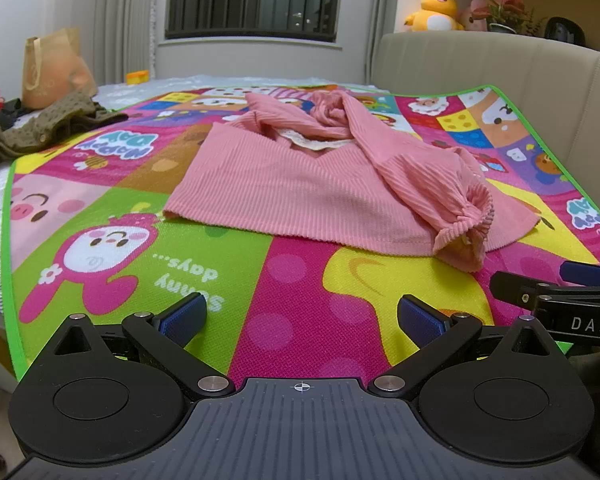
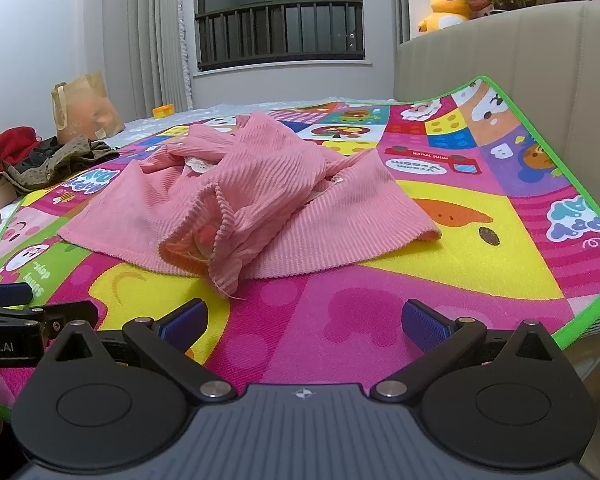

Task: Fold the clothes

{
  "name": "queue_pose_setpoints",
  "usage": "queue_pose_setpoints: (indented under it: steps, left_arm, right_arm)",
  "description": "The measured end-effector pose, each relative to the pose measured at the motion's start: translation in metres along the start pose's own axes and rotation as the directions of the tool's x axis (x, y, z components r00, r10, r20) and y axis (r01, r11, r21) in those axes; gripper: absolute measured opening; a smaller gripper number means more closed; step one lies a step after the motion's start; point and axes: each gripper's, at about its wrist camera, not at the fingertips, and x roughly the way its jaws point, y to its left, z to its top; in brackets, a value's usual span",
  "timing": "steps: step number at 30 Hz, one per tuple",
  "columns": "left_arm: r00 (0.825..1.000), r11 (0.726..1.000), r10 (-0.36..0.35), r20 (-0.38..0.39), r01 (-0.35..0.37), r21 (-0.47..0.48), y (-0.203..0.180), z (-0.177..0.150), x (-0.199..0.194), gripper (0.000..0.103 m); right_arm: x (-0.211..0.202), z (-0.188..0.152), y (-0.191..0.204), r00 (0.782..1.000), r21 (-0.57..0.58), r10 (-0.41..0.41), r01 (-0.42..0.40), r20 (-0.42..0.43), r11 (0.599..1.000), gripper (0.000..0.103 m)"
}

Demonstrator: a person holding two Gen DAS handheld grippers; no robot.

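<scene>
The pink ribbed top [image 1: 284, 184] lies in the middle of the cartoon-printed play mat [image 1: 300, 304] spread over the bed, its body roughly flat, but one sleeve [image 2: 220, 220] with a gathered cuff is flopped loosely across the front and the lace-trimmed neckline is bunched, so folding looks barely begun. The left tongs [image 1: 302, 318] and right tongs [image 2: 304, 322] both stand wide and hold nothing, near the hem. The knit looks soft and limp, the mat woven and slightly glossy.
</scene>
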Motion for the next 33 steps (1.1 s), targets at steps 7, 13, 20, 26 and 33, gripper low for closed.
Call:
queue_pose_setpoints:
  steps: [7,13,20,26,33]
  left_arm:
    - [1.0,1.0,-0.001,-0.001,0.001,0.0,-0.0002,0.0003,0.0005,0.103]
    - [1.0,1.0,-0.003,-0.001,0.003,0.0,0.0002,-0.0002,0.0006,0.103]
    - [1.0,1.0,-0.005,0.0,0.005,0.0,0.0002,-0.0009,0.0001,0.103]
    - [1.0,1.0,-0.008,0.001,0.008,-0.002,0.0008,-0.0014,-0.0002,0.103]
    - [1.0,1.0,-0.008,0.0,0.008,-0.002,0.0009,-0.0016,-0.0002,0.103]
  right_arm:
    - [0.0009,0.0005,-0.0008,1.0,0.0,0.0,0.0,-0.003,1.0,0.103]
    - [0.0005,-0.0008,0.0001,1.0,0.002,-0.002,0.002,-0.006,1.0,0.103]
    - [-0.0003,-0.0012,0.0005,1.0,0.001,-0.003,0.003,-0.007,1.0,0.103]
    - [-0.0001,-0.0013,0.0004,1.0,0.002,-0.003,0.003,-0.009,1.0,0.103]
    - [0.0001,-0.0018,0.0005,1.0,0.003,-0.004,0.004,-0.011,1.0,0.103]
